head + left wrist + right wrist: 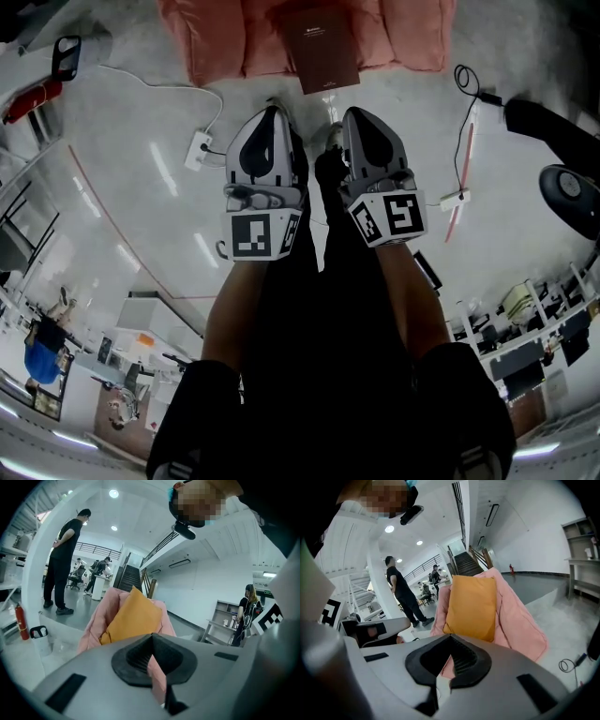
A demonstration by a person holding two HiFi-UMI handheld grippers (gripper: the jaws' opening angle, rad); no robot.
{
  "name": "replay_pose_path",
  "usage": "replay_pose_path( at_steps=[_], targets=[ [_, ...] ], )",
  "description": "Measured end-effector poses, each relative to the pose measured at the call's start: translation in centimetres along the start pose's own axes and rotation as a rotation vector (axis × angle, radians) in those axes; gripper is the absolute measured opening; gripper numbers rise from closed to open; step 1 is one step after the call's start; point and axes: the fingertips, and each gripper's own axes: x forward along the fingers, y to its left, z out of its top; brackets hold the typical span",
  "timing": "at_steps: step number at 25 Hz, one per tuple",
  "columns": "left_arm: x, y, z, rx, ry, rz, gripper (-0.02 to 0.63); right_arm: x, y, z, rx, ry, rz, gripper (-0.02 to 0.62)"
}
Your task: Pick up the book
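Note:
A dark brown book [319,47] lies flat on the front of a pink cushioned seat [216,37] at the top of the head view. Both grippers are held side by side over the floor, short of the seat and pointing at it. My left gripper [273,108] is shut and empty. So is my right gripper [352,112], which is slightly nearer the book's front edge. In the left gripper view the closed tips [151,637] face the pink seat [96,620] and its orange cushion [133,616]. The right gripper view shows the same seat [515,620], the orange cushion [471,606] and closed tips [450,637]. Neither gripper view shows the book.
A white power strip [199,150] with its cable lies on the grey floor to the left. A white adapter [454,199] with black and red leads lies to the right, near a black chair base [572,192]. A person [61,564] stands beyond the seat, and a fire extinguisher [21,620] is at the left.

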Motion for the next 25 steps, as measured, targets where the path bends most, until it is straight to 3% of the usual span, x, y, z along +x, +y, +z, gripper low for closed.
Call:
replay_pose_path(
  at_steps=[14, 25],
  targets=[
    [3.5, 3.4, -7.6, -0.031, 0.056, 0.026, 0.008, 5.9, -4.2, -10.8, 0.057, 0.112, -0.037, 0.000],
    [6.0, 4.8, -13.6, -0.058, 0.101, 0.018, 0.008, 9.1, -8.1, -20.0, 0.209, 0.145, -0.037, 0.000]
  ],
)
